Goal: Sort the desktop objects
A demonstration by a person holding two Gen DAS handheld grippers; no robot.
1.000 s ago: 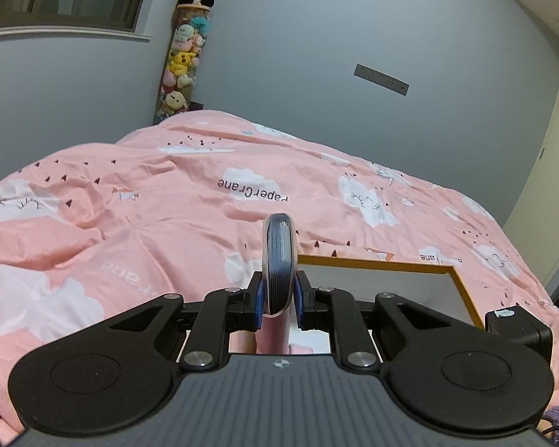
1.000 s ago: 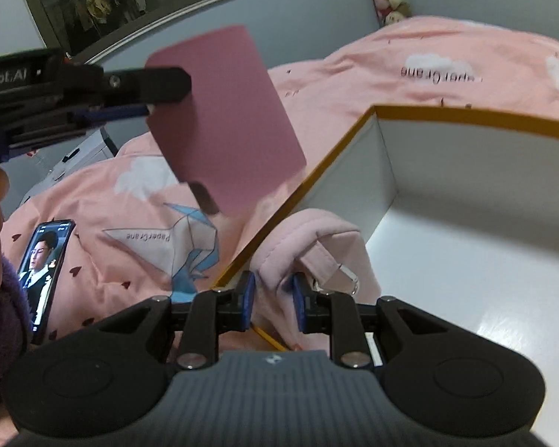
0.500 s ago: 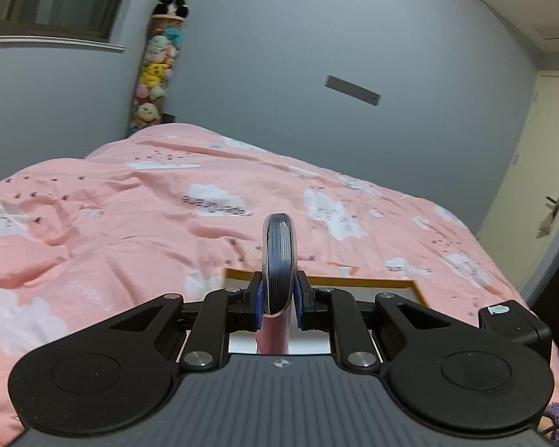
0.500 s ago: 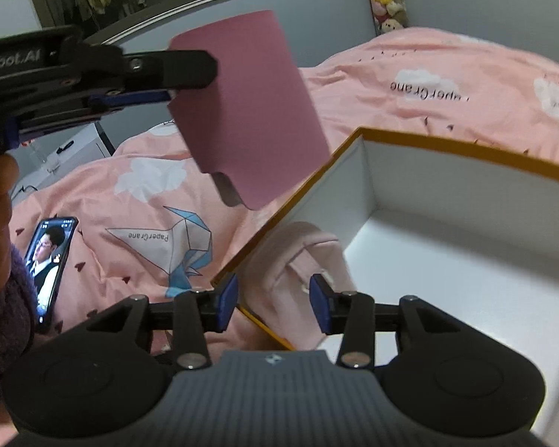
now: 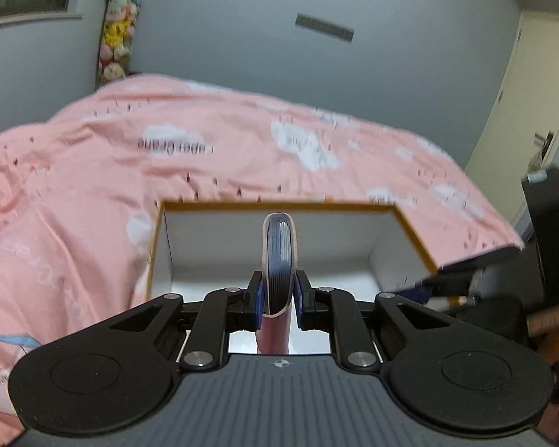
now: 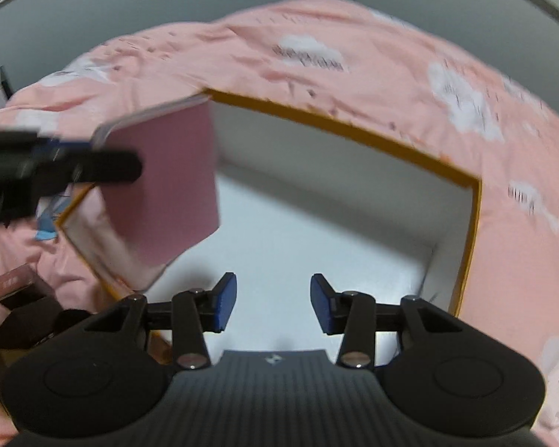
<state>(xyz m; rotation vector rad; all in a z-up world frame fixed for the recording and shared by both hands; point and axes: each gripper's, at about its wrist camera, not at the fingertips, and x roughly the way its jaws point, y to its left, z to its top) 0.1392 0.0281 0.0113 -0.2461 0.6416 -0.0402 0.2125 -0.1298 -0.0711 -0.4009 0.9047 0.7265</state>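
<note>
My left gripper [image 5: 278, 298] is shut on a thin pink-covered notebook [image 5: 278, 260], seen edge-on, held over the near part of a white box with an orange rim [image 5: 279, 206]. In the right wrist view the same notebook [image 6: 167, 186] hangs from the left gripper's fingers [image 6: 104, 165] above the box's left wall. My right gripper [image 6: 274, 303] is open and empty, over the white box floor [image 6: 298, 231]. The right gripper's body shows at the right edge of the left wrist view [image 5: 466, 275].
The box [image 6: 473, 223] lies on a bed with a pink cloud-print duvet [image 5: 205, 149]. Dark and pink objects [image 6: 18, 287] lie left of the box. A column of plush toys [image 5: 117, 37] stands at the grey wall. A door [image 5: 533, 111] is at the right.
My right gripper let go of the pink pouch, opened wide and moved over the box. My left gripper carried the notebook down toward the box's left side.
</note>
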